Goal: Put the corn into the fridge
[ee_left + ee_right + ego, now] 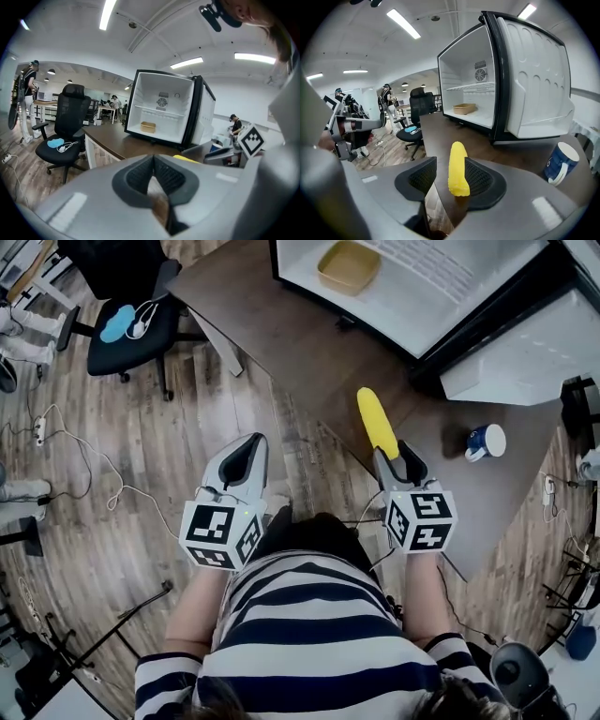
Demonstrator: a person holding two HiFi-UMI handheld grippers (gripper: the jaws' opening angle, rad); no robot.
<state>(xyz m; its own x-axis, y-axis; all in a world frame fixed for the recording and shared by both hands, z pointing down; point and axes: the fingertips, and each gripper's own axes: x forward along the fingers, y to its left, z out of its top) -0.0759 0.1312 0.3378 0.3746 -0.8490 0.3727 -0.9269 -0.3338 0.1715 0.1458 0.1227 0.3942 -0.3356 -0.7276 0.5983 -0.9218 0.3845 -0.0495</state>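
A yellow corn cob (377,422) lies on the dark brown table (281,334) near its front edge, pointing toward the open mini fridge (441,306). My right gripper (398,457) sits right behind it, open. In the right gripper view the corn (458,168) rests between the jaws, close to the right pad, with a gap to the left pad. The fridge (478,89) stands beyond with its door (534,79) swung wide. My left gripper (249,448) hangs over the floor left of the table, shut and empty; its pads meet in the left gripper view (153,159).
A tan tray (348,266) sits on the fridge's lower shelf. A blue and white mug (486,442) stands on the table right of the corn. A black office chair (131,324) with a blue item stands at the left. Cables lie on the wood floor.
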